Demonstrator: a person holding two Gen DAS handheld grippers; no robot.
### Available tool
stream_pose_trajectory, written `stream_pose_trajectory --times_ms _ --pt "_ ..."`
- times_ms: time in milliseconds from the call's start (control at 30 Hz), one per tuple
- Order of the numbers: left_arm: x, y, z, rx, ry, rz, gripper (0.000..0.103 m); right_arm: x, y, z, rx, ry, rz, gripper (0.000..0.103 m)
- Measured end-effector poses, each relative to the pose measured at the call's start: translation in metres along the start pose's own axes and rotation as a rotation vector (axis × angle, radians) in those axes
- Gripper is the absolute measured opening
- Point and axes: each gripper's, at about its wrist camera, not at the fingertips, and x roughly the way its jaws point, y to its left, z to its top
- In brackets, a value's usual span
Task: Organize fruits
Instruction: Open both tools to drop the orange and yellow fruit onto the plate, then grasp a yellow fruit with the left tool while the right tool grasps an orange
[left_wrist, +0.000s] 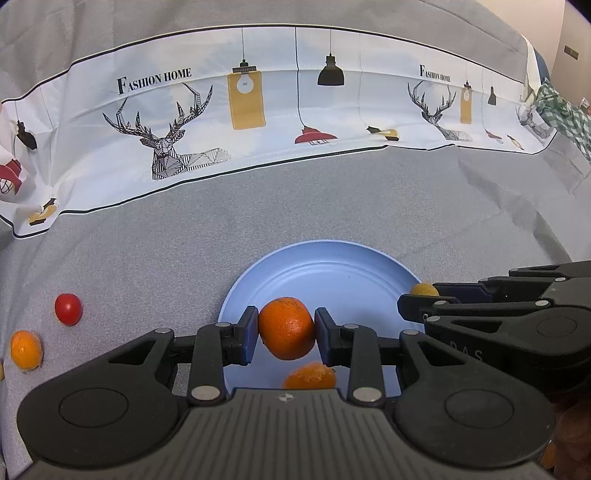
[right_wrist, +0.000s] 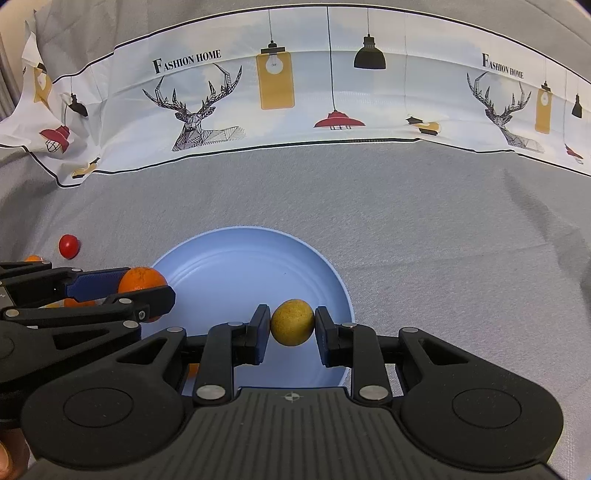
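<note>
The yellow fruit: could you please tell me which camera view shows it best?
The right wrist view: the yellow fruit sits centred and whole between the right gripper's pads, over the blue plate. The left wrist view shows only a sliver of it at the right gripper's tip, mostly hidden.

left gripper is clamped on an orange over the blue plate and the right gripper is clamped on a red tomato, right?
Not quite. The right gripper is clamped on a yellow fruit, as the right wrist view shows; the red tomato lies on the cloth. The left gripper does hold the orange over the blue plate.
</note>
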Motion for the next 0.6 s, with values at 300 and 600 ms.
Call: stream_pose_trajectory --times_ms 300,600 --pt "-0.0004 0.0001 -0.0006 -0.004 0.002 -0.004 0.037 0.0002 -0.0004 -0.0003 0.004 0.005 0.002 0.028" --pt "-0.0046 0.0017 0.0014 -0.026 -0.017 -0.006 0.038 -0.0019 -0.0017 0.0009 0.019 -0.013 -0.010 0.043"
